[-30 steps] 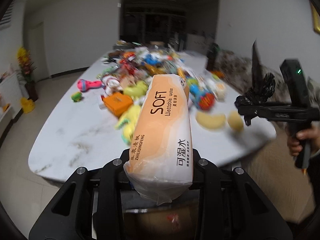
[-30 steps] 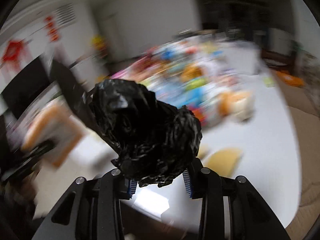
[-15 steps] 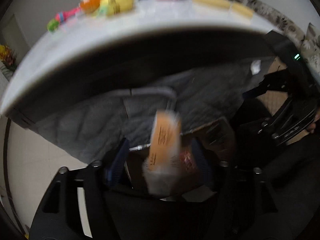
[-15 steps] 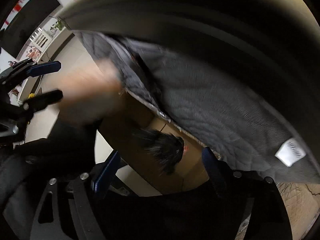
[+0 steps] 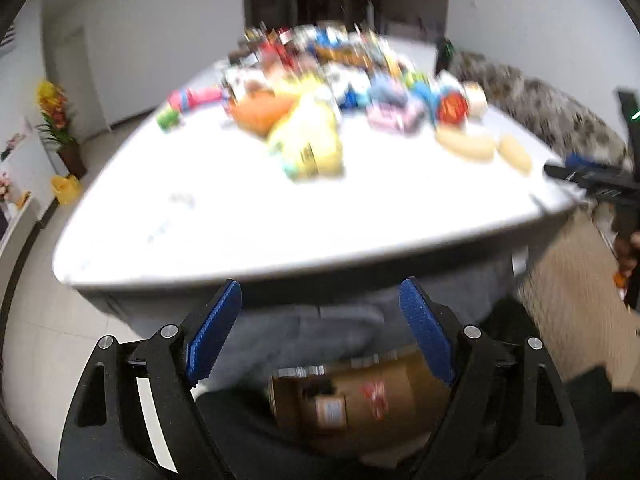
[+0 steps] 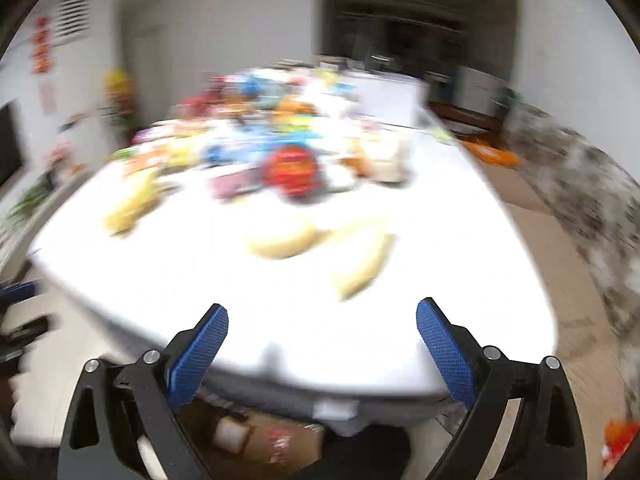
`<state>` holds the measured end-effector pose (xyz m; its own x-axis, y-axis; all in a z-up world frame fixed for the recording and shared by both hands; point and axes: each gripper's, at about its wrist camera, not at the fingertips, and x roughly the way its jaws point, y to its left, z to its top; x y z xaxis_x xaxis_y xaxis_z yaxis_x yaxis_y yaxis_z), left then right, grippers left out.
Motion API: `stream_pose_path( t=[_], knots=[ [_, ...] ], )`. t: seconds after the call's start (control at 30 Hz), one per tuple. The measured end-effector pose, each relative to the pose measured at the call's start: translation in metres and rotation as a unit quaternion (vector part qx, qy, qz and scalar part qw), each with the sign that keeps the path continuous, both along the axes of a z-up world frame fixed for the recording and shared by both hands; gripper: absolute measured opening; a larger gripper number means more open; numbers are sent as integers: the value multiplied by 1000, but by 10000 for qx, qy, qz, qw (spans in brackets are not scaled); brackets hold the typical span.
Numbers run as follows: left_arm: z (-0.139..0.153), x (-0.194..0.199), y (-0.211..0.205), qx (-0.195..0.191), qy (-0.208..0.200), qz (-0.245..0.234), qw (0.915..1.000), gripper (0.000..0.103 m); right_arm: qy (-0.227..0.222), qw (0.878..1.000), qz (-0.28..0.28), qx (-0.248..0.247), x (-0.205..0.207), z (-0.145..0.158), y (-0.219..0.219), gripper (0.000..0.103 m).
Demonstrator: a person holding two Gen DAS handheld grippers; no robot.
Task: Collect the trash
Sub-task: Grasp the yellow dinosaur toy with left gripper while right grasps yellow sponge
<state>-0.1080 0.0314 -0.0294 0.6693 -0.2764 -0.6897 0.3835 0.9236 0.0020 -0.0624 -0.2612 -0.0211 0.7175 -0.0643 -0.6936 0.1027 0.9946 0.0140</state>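
Note:
Both views are motion-blurred. My left gripper (image 5: 320, 320) hangs near the front edge of the white table (image 5: 240, 220), its jaws still opening with nothing between the blue pads (image 5: 214, 332). Below it stands a brown cardboard box (image 5: 360, 404). My right gripper (image 6: 322, 344) is also empty, its jaws opening wide over the white table's (image 6: 280, 320) near edge, with the cardboard box (image 6: 256, 440) under it. The orange tissue pack and the black bag are no longer in sight. The right gripper (image 5: 592, 184) shows at the right edge of the left wrist view.
A heap of colourful packets and toys (image 5: 340, 80) covers the far half of the table. Pale yellow peels (image 6: 316, 244) lie near the front. A yellow pack (image 5: 312, 144) sits mid-table. A grey quilted cloth (image 5: 320, 324) hangs below the table edge. A patterned sofa (image 6: 588, 192) lies right.
Both grippers dipped below the table edge, let go of the orange tissue pack and the black bag over the box, then swung back up to face the table with jaws wide.

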Motion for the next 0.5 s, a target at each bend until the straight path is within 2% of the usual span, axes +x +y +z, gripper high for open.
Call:
stream_pose_path(
  t=[0.1,0.17,0.2,0.23,0.3,0.5],
  knots=[
    [10,11,-2,-135,-119,145,9997,81,111,9991,-304,260,28,-17,-6,89],
    [12,17,-3,-244,-70,203,9995,81,199,9989,-381,178,45,-28,-13,83],
    [12,22,-4,-278,-66,226,9993,81,283,9987,-414,72,56,-33,-13,75],
    [12,27,-6,-301,-74,245,9992,81,296,9988,-393,30,64,-38,-13,74],
    [15,36,-8,-294,-125,311,9990,81,157,9994,-302,63,64,-36,-18,45],
    [18,76,-16,-467,-14,439,9979,81,101,9990,-246,352,51,-40,-28,42]
  ],
)
